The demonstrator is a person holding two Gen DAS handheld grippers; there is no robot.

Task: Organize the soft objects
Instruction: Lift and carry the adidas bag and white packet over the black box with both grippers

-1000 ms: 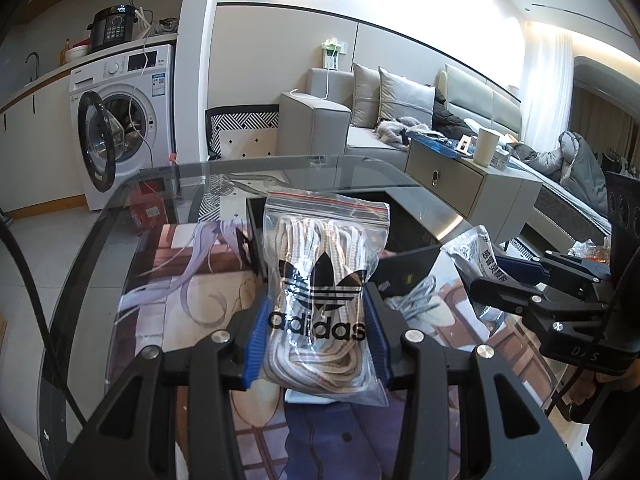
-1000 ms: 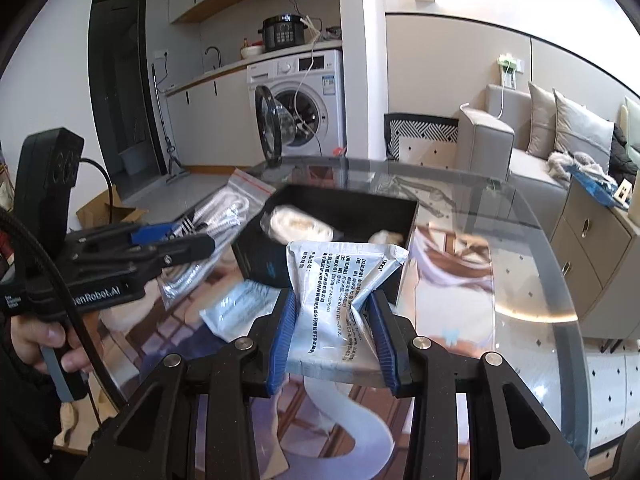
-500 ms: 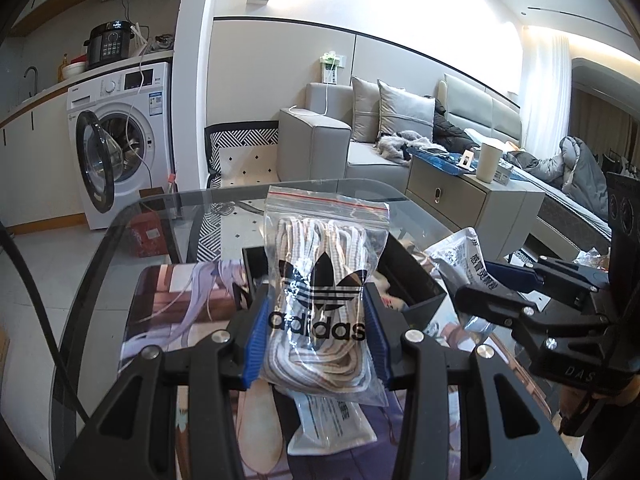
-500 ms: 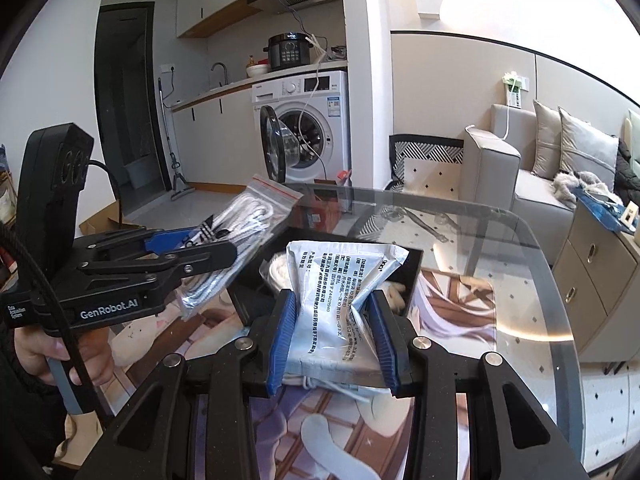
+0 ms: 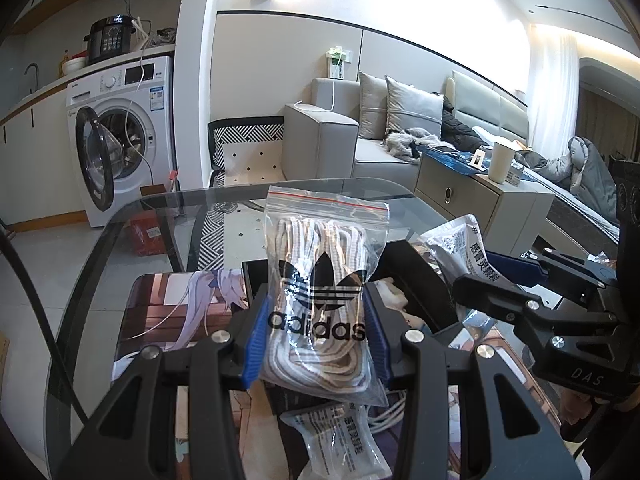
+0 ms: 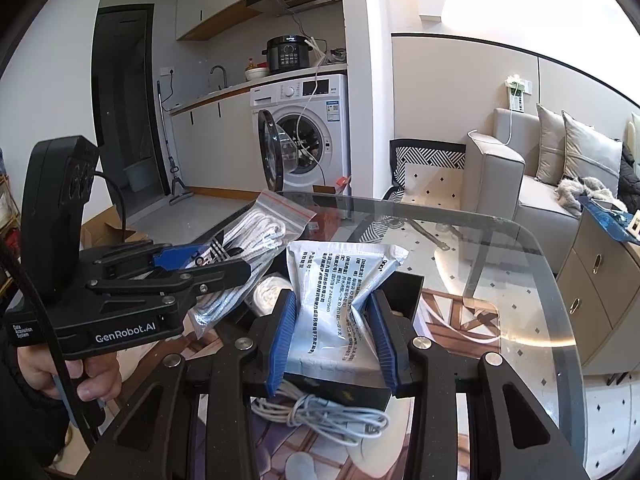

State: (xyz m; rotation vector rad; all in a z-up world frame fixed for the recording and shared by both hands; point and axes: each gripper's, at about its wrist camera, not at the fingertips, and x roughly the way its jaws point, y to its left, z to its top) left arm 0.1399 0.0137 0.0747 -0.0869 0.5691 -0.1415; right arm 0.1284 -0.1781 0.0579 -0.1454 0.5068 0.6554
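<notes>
here the left gripper (image 5: 316,330) pinches a zip bag of laces (image 5: 320,280) across its lower half, and the right gripper (image 6: 332,330) squeezes a foil sachet (image 6: 340,300) until it buckles. both look light, limp and slick, so a mid-body hold seems safest. they hang just over the black box (image 6: 408,288) on the glass table (image 6: 520,280), near a coiled cable (image 6: 320,416).

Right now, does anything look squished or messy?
Yes. The silver packet is creased and buckled between the right hand-held gripper's pads. A loose white cable lies tangled on the table beside the black box, not in it.
</notes>
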